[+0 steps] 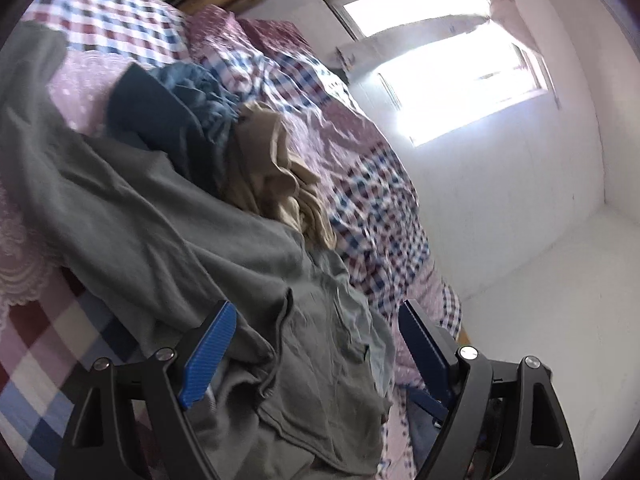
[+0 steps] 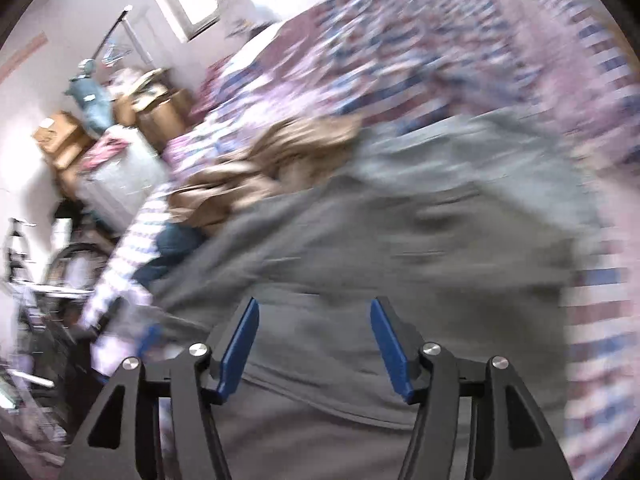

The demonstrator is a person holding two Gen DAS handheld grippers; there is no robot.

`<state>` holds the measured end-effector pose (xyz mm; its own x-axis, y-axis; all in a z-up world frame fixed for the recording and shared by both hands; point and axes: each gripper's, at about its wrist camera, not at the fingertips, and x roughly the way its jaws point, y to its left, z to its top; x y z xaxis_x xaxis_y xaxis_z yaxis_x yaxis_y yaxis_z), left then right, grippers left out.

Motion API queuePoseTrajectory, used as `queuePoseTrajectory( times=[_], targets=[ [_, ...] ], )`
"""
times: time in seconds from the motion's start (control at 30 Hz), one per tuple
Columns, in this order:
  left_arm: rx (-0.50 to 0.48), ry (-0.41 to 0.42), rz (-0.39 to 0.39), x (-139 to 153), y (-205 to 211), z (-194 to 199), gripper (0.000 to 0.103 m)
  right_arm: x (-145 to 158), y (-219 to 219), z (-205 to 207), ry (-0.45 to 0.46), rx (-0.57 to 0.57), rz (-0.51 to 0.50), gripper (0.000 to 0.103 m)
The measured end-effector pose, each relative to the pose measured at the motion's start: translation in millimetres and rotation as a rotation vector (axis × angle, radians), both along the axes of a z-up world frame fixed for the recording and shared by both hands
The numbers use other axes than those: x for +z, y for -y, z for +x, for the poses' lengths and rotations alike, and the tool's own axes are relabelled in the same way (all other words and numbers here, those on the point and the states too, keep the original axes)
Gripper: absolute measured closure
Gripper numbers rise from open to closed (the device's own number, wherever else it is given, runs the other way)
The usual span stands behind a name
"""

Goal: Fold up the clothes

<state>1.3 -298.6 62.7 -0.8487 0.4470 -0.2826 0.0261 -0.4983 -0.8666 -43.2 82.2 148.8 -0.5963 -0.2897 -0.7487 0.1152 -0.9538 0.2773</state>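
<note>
A crumpled grey garment [image 1: 168,216] lies spread over the checked bedcover [image 1: 360,184]. My left gripper [image 1: 318,307] stands open and low over the garment's near end, with folds of grey cloth lying between its blue pads [image 1: 208,356]; the pads do not press on it. Beyond the grey cloth lie a tan garment [image 1: 276,176] and a dark blue garment [image 1: 176,108]. The right wrist view is blurred. It shows my right gripper [image 2: 315,304] open above the grey garment [image 2: 400,240], nothing between its fingers, and the tan garment [image 2: 256,168] further off.
The bed's edge drops to a pale floor [image 1: 560,300] beside a white wall with a bright window [image 1: 460,68]. In the right wrist view, cardboard boxes [image 2: 64,136] and a bicycle wheel [image 2: 76,264] stand off the bed's left side.
</note>
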Motion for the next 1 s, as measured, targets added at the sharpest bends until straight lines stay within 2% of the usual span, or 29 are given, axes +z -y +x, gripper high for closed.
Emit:
queuePoseTrajectory(
  times=[0.07, 0.17, 0.23, 0.33, 0.5, 0.67, 0.77, 0.83, 1.0],
  targets=[
    [-0.029, -0.006, -0.009, 1.9, -9.1, -1.5, 0.017, -4.0, -47.0, 26.1, 0.014, -0.083, 0.06, 0.037],
    [-0.073, -0.015, -0.016, 4.0, -23.0, -3.7, 0.017, -23.0, -100.8, 56.3, 0.095, -0.173, 0.111, 0.037],
    [-0.109, -0.022, -0.017, 5.4, -35.3, -5.9, 0.017, -37.4, -122.0, 77.3, 0.143, -0.205, 0.147, 0.037],
    [-0.176, -0.033, -0.012, 6.9, -54.4, -9.6, 0.017, -48.3, -132.2, 112.5, 0.152, -0.208, 0.186, 0.037],
    [-0.27, -0.046, -0.067, 12.0, -90.8, -7.2, 0.017, -48.9, -95.8, 176.9, 0.114, -0.155, 0.216, 0.037],
    [-0.39, -0.077, -0.143, 17.4, -131.4, 12.2, 0.017, -59.3, -41.7, 241.6, 0.127, -0.019, 0.125, 0.039],
    [-0.475, -0.103, -0.175, 20.8, -153.3, 33.6, 0.017, -68.0, -10.6, 270.3, 0.127, 0.084, 0.195, 0.04],
    [-0.518, -0.117, -0.199, 23.0, -165.4, 49.2, 0.017, -73.2, 7.0, 289.3, 0.117, 0.141, 0.253, 0.046],
    [-0.586, -0.11, -0.261, 17.7, -179.2, 95.1, 0.017, -84.7, 23.0, 310.6, 0.096, 0.173, 0.332, 0.05]
  ],
)
